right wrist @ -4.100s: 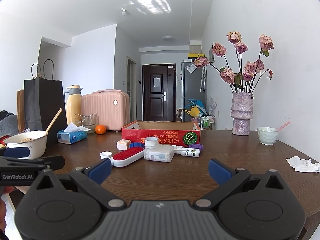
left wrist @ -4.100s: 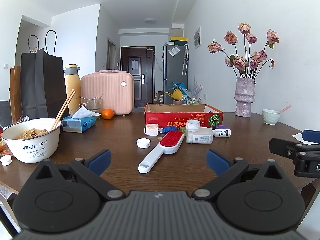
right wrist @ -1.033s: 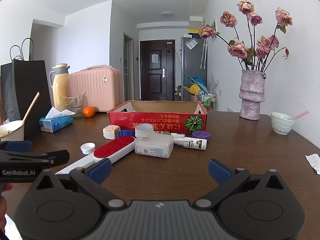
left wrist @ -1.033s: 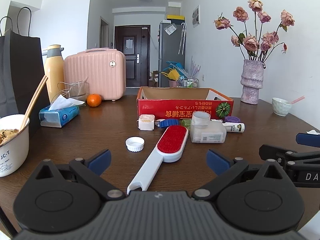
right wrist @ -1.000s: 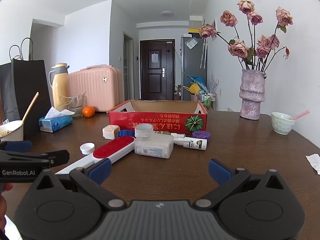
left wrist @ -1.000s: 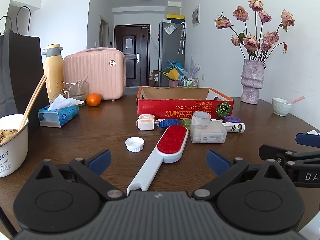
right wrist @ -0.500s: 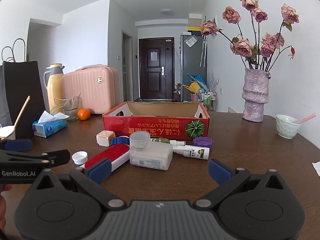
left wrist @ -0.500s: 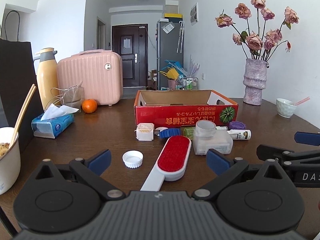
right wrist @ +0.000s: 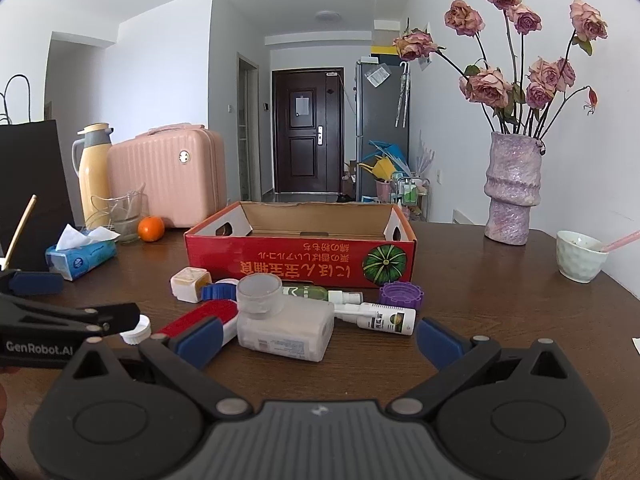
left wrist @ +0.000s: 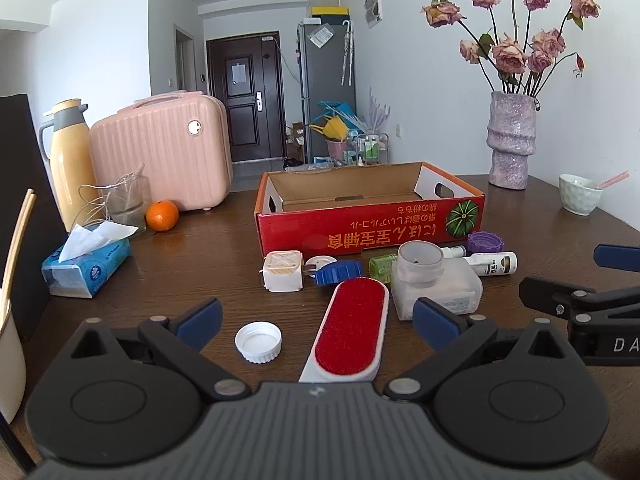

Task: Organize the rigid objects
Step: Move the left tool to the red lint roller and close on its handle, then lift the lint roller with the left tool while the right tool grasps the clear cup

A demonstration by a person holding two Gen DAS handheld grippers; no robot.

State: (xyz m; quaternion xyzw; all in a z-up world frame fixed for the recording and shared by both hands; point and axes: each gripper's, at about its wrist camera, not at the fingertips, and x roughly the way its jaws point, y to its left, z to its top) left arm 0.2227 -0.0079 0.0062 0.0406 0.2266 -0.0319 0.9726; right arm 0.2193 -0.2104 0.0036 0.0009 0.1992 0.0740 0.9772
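Note:
An open red cardboard box (left wrist: 368,232) (right wrist: 300,260) stands on the brown table. In front of it lie a red-and-white lint brush (left wrist: 352,332) (right wrist: 200,316), a white cap (left wrist: 258,342), a translucent bottle (left wrist: 436,288) (right wrist: 284,328), a white plug (left wrist: 281,271), a blue cap (left wrist: 338,271), a purple cap (right wrist: 401,294) and a small white spray bottle (right wrist: 380,316). My left gripper (left wrist: 316,316) is open, low over the brush head. My right gripper (right wrist: 318,336) is open just before the translucent bottle. Neither holds anything.
At the left stand a pink suitcase (left wrist: 160,156), a yellow thermos (left wrist: 70,152), an orange (left wrist: 162,216), a tissue pack (left wrist: 86,260) and a black bag (right wrist: 32,184). A vase of roses (right wrist: 512,188) and a small cup (right wrist: 580,256) stand at the right.
Both grippers have moved forward toward the cluster in front of the box, so the items loom larger. The jaws have stayed open and nothing on the table has moved.

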